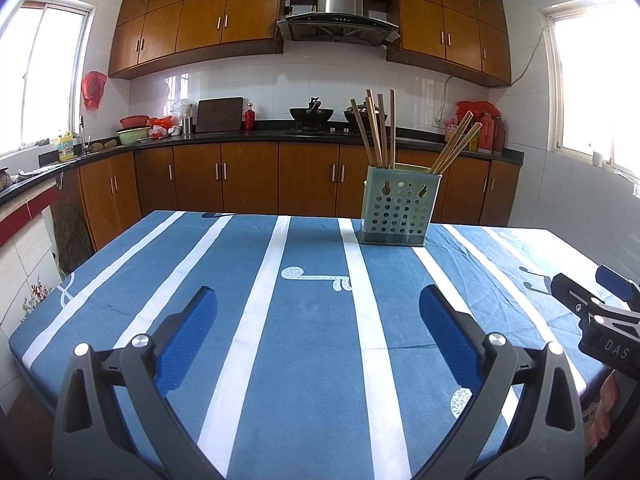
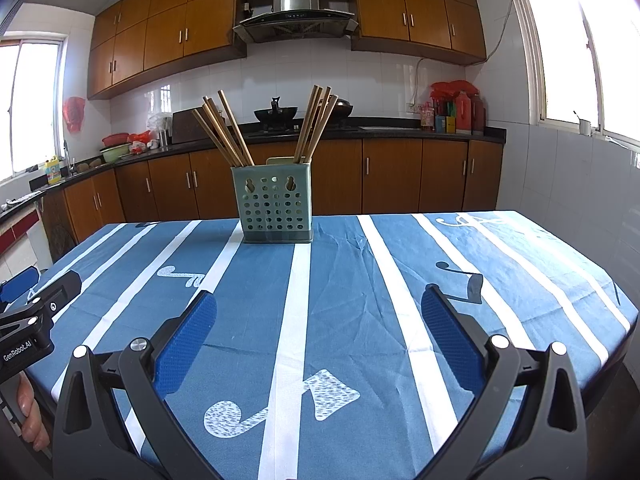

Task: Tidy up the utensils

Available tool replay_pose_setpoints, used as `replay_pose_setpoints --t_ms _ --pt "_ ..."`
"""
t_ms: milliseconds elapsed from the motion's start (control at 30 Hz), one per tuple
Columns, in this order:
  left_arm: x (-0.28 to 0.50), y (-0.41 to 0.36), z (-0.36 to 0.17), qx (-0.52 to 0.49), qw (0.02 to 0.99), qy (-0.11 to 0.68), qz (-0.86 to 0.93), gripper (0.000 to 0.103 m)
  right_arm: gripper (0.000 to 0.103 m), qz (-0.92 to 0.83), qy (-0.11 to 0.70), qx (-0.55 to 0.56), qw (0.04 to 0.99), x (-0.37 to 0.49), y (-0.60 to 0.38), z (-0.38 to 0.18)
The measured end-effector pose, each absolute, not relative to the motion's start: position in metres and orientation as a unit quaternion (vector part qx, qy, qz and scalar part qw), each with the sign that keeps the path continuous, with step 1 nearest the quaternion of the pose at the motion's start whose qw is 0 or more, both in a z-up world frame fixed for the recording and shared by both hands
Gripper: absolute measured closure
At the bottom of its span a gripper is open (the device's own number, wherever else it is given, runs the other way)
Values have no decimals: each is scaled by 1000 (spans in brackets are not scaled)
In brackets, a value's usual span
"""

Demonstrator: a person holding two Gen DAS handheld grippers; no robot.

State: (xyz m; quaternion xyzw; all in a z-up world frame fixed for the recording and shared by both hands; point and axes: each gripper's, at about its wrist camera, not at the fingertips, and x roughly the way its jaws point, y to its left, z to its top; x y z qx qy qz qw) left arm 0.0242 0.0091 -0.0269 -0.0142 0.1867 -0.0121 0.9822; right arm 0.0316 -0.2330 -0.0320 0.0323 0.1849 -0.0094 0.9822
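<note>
A pale green perforated utensil holder (image 1: pixel 398 208) (image 2: pixel 275 204) stands upright at the far side of the table. Several wooden chopsticks (image 1: pixel 376 128) (image 2: pixel 224 132) stand in its left compartment and more chopsticks (image 1: pixel 456 142) (image 2: pixel 316 122) lean in its right one. My left gripper (image 1: pixel 318 308) is open and empty, low over the near part of the table. My right gripper (image 2: pixel 320 312) is open and empty too, at the same distance from the holder. Each gripper shows at the edge of the other's view: the right gripper (image 1: pixel 600 292), the left gripper (image 2: pixel 36 284).
The table carries a blue cloth with white stripes (image 1: pixel 280 300) (image 2: pixel 360 280). Its edges fall off left, right and far. Behind it run brown kitchen cabinets, a dark counter with a wok (image 1: pixel 311 113) and bottles (image 2: pixel 460 114).
</note>
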Motion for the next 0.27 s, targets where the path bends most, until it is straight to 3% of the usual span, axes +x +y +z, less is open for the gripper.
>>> replay_pose_setpoints --t_ms 267 --pt "23 13 -27 -21 981 191 -9 4 2 -11 185 34 982 31 -231 -35"
